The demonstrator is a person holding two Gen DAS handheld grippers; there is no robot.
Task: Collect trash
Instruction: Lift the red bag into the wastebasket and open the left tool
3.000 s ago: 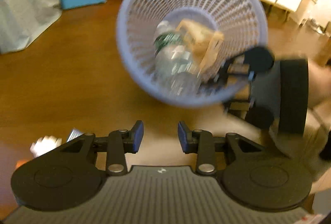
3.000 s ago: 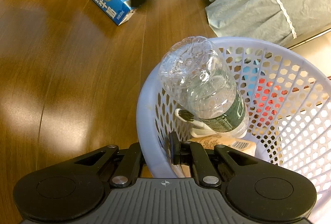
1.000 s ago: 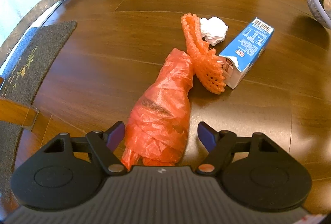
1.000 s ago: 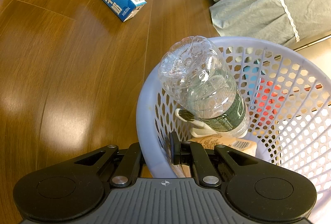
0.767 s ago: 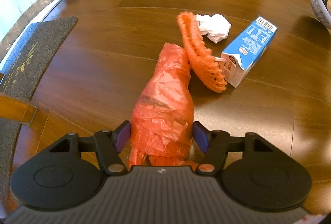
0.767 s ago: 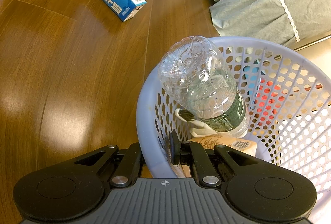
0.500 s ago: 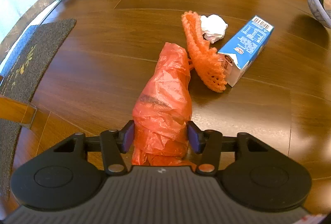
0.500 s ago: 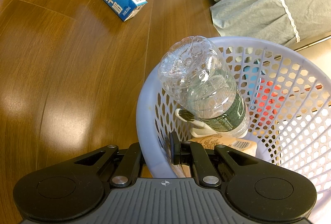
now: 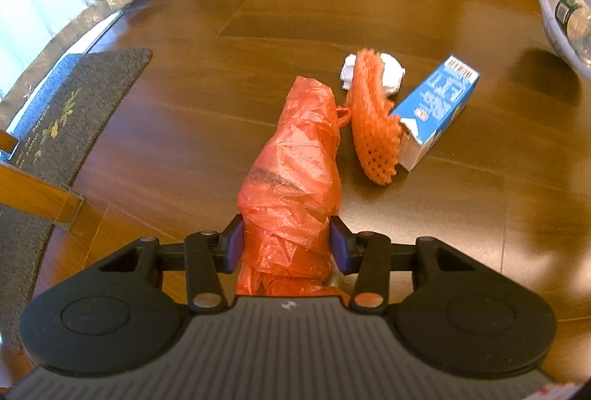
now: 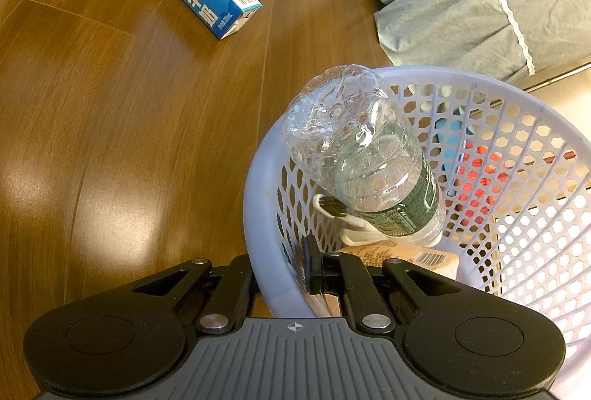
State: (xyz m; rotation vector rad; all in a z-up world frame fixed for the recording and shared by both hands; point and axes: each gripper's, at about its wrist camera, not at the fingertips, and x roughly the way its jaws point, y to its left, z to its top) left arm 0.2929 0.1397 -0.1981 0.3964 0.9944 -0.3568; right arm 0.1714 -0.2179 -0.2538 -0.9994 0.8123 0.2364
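So the left tool (image 9: 286, 245) has its two pads pressed into the near end of the crumpled orange plastic bag (image 9: 295, 174), which stretches away from it over the wooden floor (image 9: 184, 126). Looks like the bag is being picked up to go in the basket.

What could go wrong: that bag is thin and slippery, and the tool only has a bunch of loose folds. If it lifts fast the film could slide out, or only part of the wad comes up and the rest drags. The bag's far end is just beside the orange foam net (image 9: 373, 126), which leans against the blue milk carton (image 9: 436, 112), with a white paper wad (image 9: 388, 77) behind it. A dragging tail could snag the net and scatter that little pile.

Right tool (image 10: 279, 274) is clamped on the near rim of the lavender basket (image 10: 517, 156), one finger outside, one inside. The basket sits at the far right in the left view, well apart from the pile. Inside it: a clear plastic bottle (image 10: 362, 163) poking bottom-up above the rim, a white toothbrush (image 10: 332, 206) under it, and a tan wrapper with a barcode (image 10: 424, 257). If the basket tips, that bottle could roll out.
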